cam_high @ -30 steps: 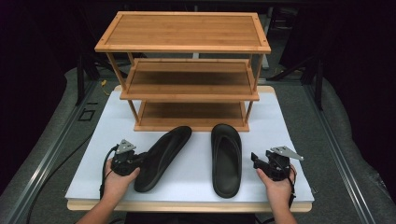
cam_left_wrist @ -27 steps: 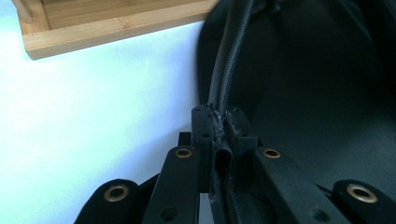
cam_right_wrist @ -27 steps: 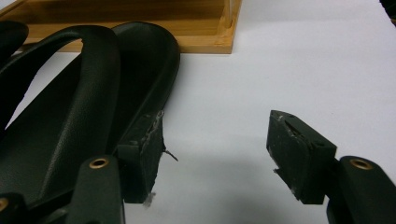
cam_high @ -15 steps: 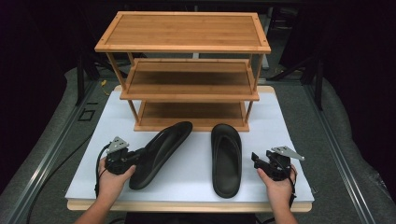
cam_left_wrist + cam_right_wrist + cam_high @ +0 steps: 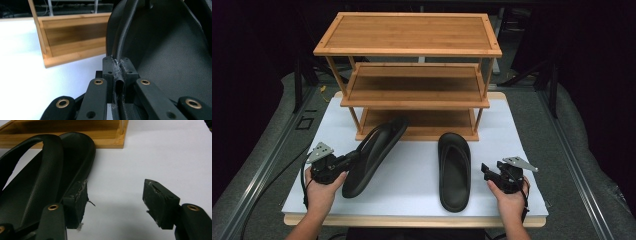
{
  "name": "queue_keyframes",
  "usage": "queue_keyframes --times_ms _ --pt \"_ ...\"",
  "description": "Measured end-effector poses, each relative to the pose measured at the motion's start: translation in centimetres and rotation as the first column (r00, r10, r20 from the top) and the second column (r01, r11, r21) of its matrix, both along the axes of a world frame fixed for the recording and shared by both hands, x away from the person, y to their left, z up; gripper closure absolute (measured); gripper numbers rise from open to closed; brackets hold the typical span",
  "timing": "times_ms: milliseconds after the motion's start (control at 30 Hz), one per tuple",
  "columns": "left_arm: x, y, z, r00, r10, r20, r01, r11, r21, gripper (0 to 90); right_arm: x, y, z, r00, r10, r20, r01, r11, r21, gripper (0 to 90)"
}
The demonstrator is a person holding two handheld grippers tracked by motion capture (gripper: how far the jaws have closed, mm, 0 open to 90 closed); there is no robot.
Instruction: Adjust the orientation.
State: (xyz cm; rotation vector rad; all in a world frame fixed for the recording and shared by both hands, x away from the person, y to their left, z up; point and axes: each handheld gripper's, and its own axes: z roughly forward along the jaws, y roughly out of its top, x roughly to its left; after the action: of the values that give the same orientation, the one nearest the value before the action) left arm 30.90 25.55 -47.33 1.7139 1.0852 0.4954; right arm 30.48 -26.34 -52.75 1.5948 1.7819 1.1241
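Two black slippers are on the white board. My left gripper (image 5: 351, 159) is shut on the side rim of the left slipper (image 5: 374, 152), which is tilted with its toe at the lowest tier of the bamboo shelf (image 5: 412, 102). In the left gripper view the pads pinch the left slipper's rim (image 5: 119, 75), and its sole (image 5: 170, 55) rises to the right. The right slipper (image 5: 454, 170) lies flat. My right gripper (image 5: 486, 172) stands open just right of it. In the right gripper view, the right gripper (image 5: 117, 200) has one pad (image 5: 75, 205) beside the right slipper (image 5: 45, 177).
The three-tier shelf stands at the back of the white board (image 5: 517, 130), its lowest tier (image 5: 72, 37) close ahead of the left slipper. The shelf's base edge (image 5: 75, 135) lies beyond the right slipper. Grey floor and a cable (image 5: 267, 185) lie left of the board.
My left gripper has shifted left and lifted the left slipper, whose toe has moved farther toward the shelf's lowest tier. The right gripper and right slipper have stayed put.
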Motion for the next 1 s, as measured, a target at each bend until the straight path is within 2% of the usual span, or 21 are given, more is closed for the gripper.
queue_keyframes --times_ms 167,533,600,800,1000 --pt "-0.5 0.2 0.8 0.9993 -0.007 0.036 0.007 0.9999 -0.008 84.3 -0.1 -0.2 0.0 1.0000 -0.006 0.003 0.006 1.000 0.002 36.4" --pt "-1.3 0.6 2.7 0.9935 0.007 0.113 0.001 0.9975 -0.070 84.3 -0.1 -0.2 0.0 1.0000 -0.008 -0.001 0.008 1.000 0.009 36.4" --pt "-1.5 0.6 2.9 0.9921 0.010 0.125 -0.001 0.9976 -0.069 84.3 -0.1 -0.2 0.0 0.9999 -0.012 -0.001 0.012 1.000 0.009 36.4" --pt "-1.8 0.8 3.7 0.9864 0.017 0.164 -0.002 0.9956 -0.094 84.3 -0.1 -0.3 0.0 0.9999 -0.011 -0.001 0.011 1.000 0.013 36.4" --pt "-1.2 1.0 5.1 0.9786 0.044 0.201 -0.019 0.9922 -0.123 84.3 -0.1 -0.3 -0.1 0.9998 -0.018 -0.008 0.018 1.000 0.021 36.4"
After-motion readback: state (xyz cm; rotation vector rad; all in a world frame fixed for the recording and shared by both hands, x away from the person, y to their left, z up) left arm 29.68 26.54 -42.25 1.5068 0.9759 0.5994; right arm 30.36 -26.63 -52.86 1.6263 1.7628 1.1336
